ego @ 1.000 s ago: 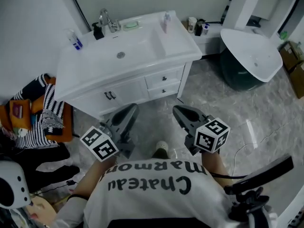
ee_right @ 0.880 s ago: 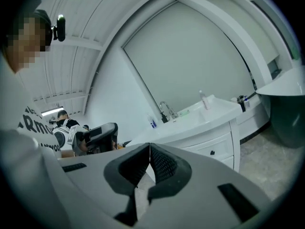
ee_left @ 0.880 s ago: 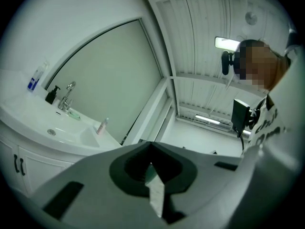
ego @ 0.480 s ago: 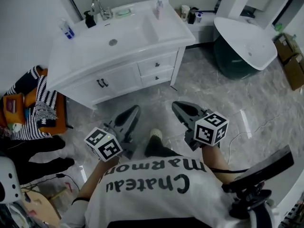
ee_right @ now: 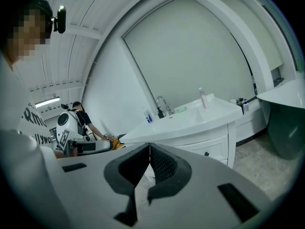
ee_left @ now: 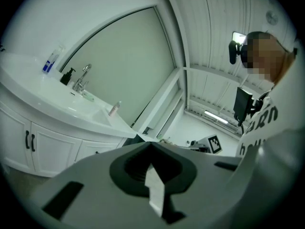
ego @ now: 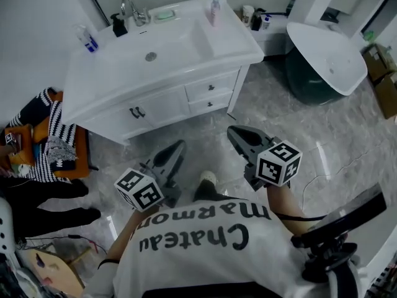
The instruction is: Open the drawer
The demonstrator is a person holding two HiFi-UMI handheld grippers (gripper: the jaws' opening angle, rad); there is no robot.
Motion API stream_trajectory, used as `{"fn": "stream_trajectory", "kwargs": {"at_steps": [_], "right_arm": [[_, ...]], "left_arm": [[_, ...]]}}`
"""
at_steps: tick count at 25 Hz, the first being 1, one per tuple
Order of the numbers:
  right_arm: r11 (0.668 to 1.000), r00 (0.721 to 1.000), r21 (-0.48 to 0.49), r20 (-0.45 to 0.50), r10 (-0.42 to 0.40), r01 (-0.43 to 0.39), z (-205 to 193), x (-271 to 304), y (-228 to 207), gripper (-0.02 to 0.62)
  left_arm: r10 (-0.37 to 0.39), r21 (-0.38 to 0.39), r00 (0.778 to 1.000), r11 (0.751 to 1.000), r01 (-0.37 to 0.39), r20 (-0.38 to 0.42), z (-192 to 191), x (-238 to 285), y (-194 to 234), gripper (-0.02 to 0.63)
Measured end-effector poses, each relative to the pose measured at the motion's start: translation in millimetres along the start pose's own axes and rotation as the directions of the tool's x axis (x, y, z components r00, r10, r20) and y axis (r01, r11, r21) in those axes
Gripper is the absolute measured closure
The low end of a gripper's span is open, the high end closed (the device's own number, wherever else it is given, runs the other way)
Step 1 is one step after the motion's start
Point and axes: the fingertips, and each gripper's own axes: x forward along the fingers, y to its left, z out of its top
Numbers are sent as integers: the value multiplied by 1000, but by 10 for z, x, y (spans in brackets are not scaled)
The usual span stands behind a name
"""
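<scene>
Head view, left to right: a heap of striped clothes (ego: pixel 56 144) lies on the floor at 9 o'clock, beside the white vanity (ego: pixel 124 73) that fills 11 to 12 o'clock. Along the far edge of its top stand a blue bottle (ego: pixel 89 40), a dark pump dispenser (ego: pixel 118 25), the faucet (ego: pixel 130 8), a soap dish (ego: pixel 164 15) and a pink bottle (ego: pixel 215 10).

The cabinet front has two doors (ego: pixel 158 107) with dark handles on its left part. At its right end the upper drawer (ego: pixel 211 87) sits over the lower drawer (ego: pixel 214 102). Each has a small dark knob, and both are flush with the front, closed. They lie at about 12 o'clock from the grippers, well apart from both.

The left gripper (ego: pixel 177 148) hangs at 7 o'clock over the marble floor (ego: pixel 279 123), its tips toward the cabinet doors. Left gripper view shows its fingers pressed together at the tips with nothing between them. The right gripper (ego: pixel 234 134) sits at 4 o'clock, aimed toward the vanity's right corner. Right gripper view shows its fingers likewise closed tip to tip on nothing, with the drawers ahead, low at 4 o'clock.

A round white basin (ego: pixel 325 51) on a dark base stands at 2 o'clock in head view.
</scene>
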Motion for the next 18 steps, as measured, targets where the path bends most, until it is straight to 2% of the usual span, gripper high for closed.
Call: {"fn": "stream_trajectory", "kwargs": {"at_steps": [4,9,14,18], "right_arm": [[999,1000,-36,-6,7,-8,274,217,-123,584],[999,999,-43,50,-1,3,599,481,-334,584],[999,998,-43,54,-19,21,726,660,-524,584],[998,997,-48,70,-44,47,777,692,-673,584]], "left_arm": [[-5,4,1000,1000,4,31,273,271,127,612],[23,36,999,999,-23,27,423,502,322,612],[51,32,998,998,-52,26,511,640,519,612],[62,58,998,996,-63,11,566,700,604,612]]}}
